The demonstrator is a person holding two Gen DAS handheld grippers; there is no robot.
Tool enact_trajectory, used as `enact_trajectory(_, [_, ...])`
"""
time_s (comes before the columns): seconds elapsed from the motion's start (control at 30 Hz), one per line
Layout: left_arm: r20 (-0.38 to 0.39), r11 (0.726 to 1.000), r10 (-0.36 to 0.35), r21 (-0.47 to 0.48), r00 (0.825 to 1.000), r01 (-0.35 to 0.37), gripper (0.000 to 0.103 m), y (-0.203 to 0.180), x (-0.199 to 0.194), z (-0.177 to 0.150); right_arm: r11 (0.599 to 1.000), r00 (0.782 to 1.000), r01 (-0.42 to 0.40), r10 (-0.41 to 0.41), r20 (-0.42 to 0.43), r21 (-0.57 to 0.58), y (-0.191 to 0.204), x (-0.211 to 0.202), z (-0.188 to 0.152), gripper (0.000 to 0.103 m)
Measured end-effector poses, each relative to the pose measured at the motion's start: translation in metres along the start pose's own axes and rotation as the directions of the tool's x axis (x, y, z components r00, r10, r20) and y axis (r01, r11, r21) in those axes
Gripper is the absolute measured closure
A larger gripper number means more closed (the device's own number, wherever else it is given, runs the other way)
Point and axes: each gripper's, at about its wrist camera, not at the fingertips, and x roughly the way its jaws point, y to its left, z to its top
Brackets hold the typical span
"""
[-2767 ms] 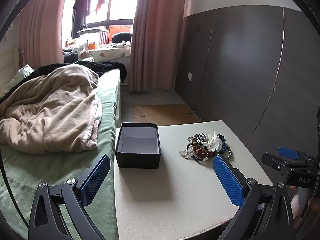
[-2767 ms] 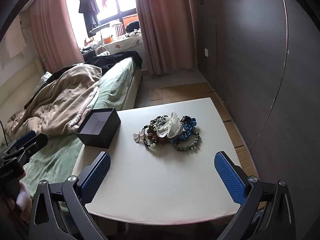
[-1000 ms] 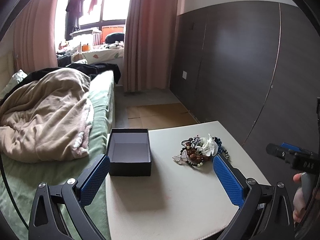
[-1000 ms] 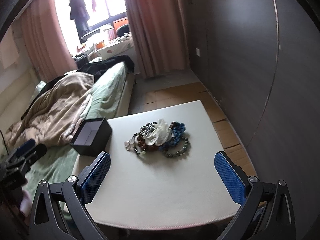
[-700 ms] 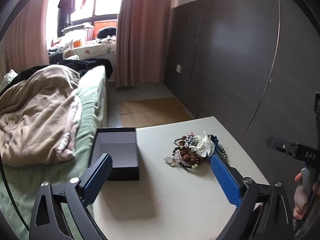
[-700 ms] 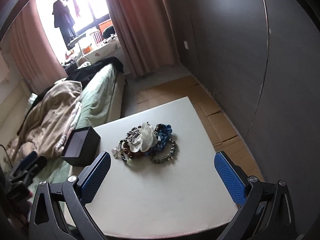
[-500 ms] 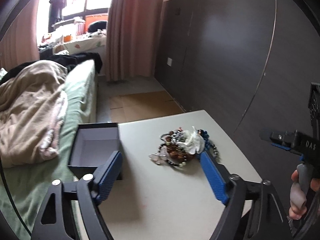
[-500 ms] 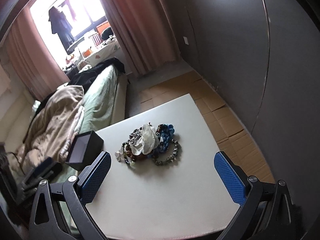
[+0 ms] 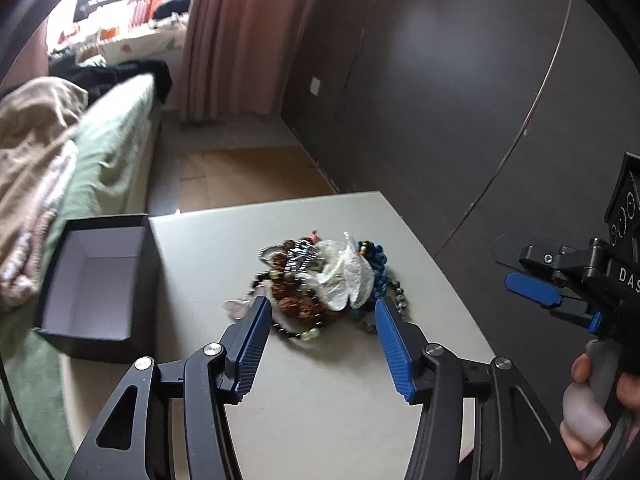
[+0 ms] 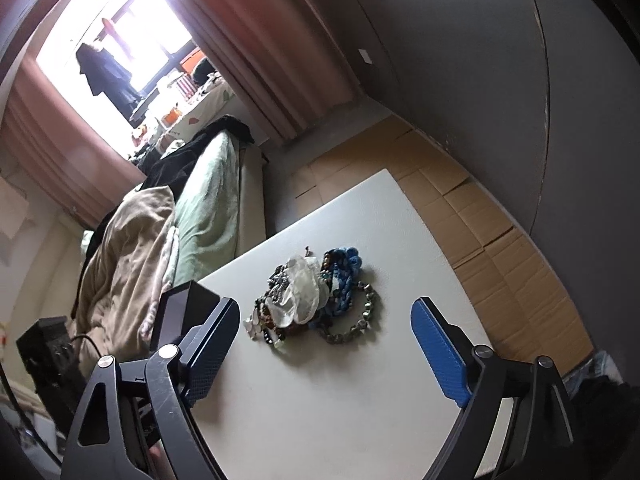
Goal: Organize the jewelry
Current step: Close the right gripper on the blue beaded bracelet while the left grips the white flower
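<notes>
A tangled pile of jewelry (image 9: 326,280), beaded bracelets around a white plastic wrapper, lies on the white table (image 9: 328,392); it also shows in the right wrist view (image 10: 316,300). An open black box (image 9: 98,284) with a white inside stands at the table's left edge, and shows in the right wrist view (image 10: 184,308). My left gripper (image 9: 320,320) is open and empty, its blue pads straddling the pile's near edge. My right gripper (image 10: 324,328) is open and empty, just short of the pile, and is seen from the side in the left wrist view (image 9: 536,276).
A bed (image 9: 92,152) with a green sheet and beige blanket (image 10: 128,248) runs along the table's left side. A dark panelled wall (image 9: 460,100) is on the right. Cardboard sheets (image 10: 480,216) cover the floor beyond the table. Pink curtains (image 9: 240,32) hang at the back.
My left gripper has moved forward and right to the jewelry pile and its jaws have narrowed. My right gripper has tilted and come closer to the pile.
</notes>
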Motion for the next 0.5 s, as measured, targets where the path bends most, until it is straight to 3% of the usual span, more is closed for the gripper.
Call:
enact_trajectory(0.07, [-0.031,1.000,0.001,0.013,1.000,-0.001,0.055,-0.005,0.011,0.006,1.000,1.000,-0.007,0.007,-0.005,0.027,-0.006,0.003,0.005,0.020])
enact_trajectory(0.3, [-0.070,0.997,-0.033,0.070,0.997,0.038,0.055,-0.027,0.037,0.022,0.991,1.000,-0.009,0.013,-0.022,0.136,-0.031,0.013,0.017,0.020])
enact_trajectory(0.5, [-0.106,0.996,-0.021,0.079,0.994,0.030,0.055,-0.030,0.066,0.030,0.983,0.998,-0.025,0.036,-0.056,0.181,-0.042,0.025,0.022,0.026])
